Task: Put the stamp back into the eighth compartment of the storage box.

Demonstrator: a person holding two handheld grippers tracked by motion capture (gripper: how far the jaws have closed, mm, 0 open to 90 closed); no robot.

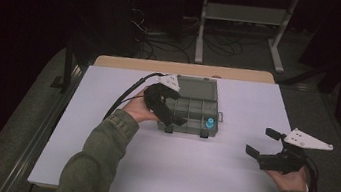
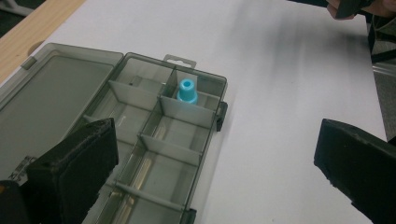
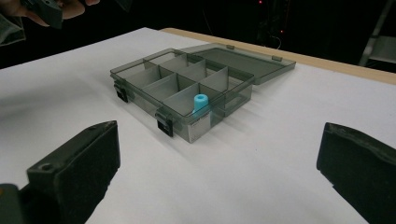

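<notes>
The left tongs (image 1: 175,118), wide open and empty, hover over the open box (image 1: 191,110) nearer its upright blue cap (image 1: 210,123) than the right tongs (image 1: 264,142), also open and empty.

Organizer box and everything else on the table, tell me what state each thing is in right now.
Box: open, lid laid flat behind it.
Latches: undone, hanging at the front wall.
Blue cap: upright in a front corner compartment.
Other compartments: empty.
Left gripper: open, over the box.
Right gripper: open, off to the box's right, holding nothing.
</notes>
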